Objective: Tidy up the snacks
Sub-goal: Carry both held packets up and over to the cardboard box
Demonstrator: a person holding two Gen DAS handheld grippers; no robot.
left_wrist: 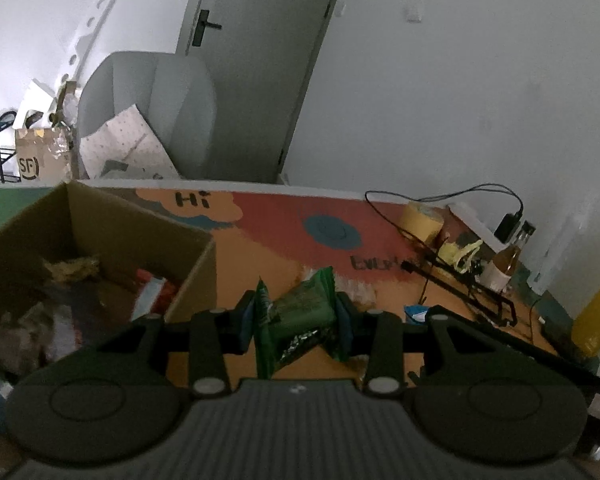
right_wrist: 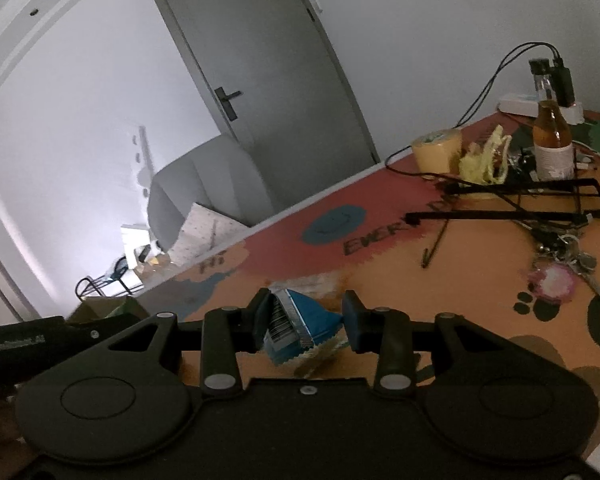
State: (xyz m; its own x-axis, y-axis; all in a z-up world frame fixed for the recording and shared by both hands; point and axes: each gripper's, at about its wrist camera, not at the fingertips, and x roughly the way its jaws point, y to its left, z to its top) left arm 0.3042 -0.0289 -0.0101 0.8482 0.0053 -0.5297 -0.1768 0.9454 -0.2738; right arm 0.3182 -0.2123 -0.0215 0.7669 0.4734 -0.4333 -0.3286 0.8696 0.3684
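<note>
Above table (left_wrist: 284, 248): left gripper (left_wrist: 296, 320) clamps green packet (left_wrist: 300, 312); right gripper (right_wrist: 306, 320) pinches blue packet (right_wrist: 300, 320).

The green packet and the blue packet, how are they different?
The green packet sits in the left gripper; the blue packet sits in the right gripper. The green one looks bigger and more crumpled; the blue one is smaller and shows a barcode. Both are snack packets squeezed between two pads above the table.

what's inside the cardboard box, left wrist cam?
Cardboard box holds several snack packs: a crumpled yellowish one, a red-and-white one. Near side is blurred; the bottom is covered.
</note>
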